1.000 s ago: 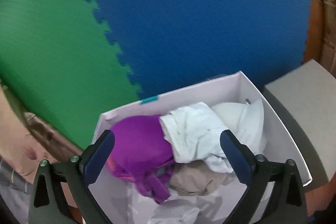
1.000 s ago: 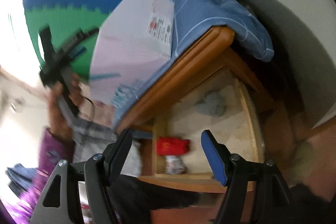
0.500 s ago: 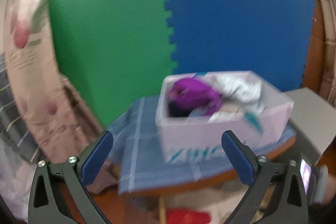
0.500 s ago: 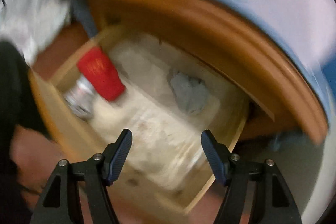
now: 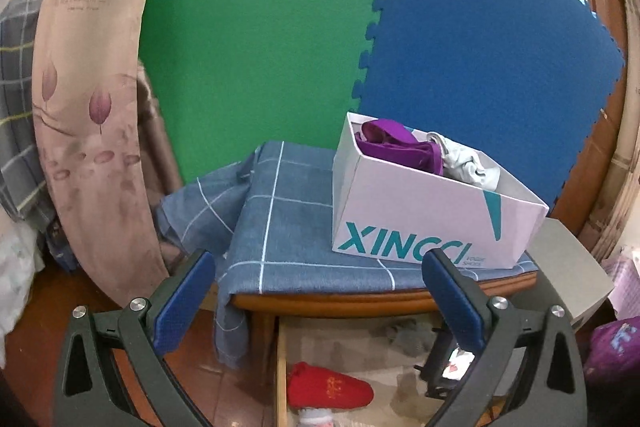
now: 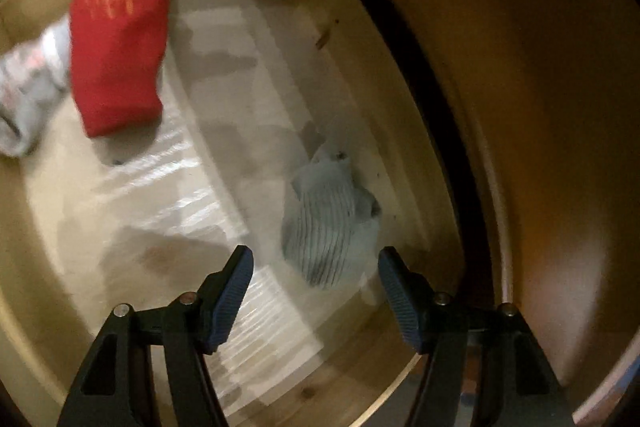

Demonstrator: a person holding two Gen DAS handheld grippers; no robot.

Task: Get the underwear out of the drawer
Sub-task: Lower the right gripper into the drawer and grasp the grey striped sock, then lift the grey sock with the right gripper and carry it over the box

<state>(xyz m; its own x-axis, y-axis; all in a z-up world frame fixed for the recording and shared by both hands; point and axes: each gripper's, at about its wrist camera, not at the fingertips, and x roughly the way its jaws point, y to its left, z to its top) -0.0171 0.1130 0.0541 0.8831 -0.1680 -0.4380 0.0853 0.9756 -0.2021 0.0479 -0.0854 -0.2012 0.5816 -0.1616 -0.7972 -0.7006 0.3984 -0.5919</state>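
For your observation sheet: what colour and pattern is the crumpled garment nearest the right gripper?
Pale blue-grey with fine dark stripes, clearest in the right wrist view.

Both the left tongs (image 5: 318, 277) and the right tongs (image 6: 316, 273) have black triangular-cutout arms, silver screws, and blue ribbed pads (image 6: 234, 295).

Drawer (image 6: 248, 75) contents motion-blurred

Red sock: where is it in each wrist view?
Left wrist: red sock at bottom centre, in the open drawer, between the left gripper's fingers.
Right wrist: red sock at upper left, on the drawer floor.
Shared landmark: the pale blue garment, dim at the drawer's back in the left view.
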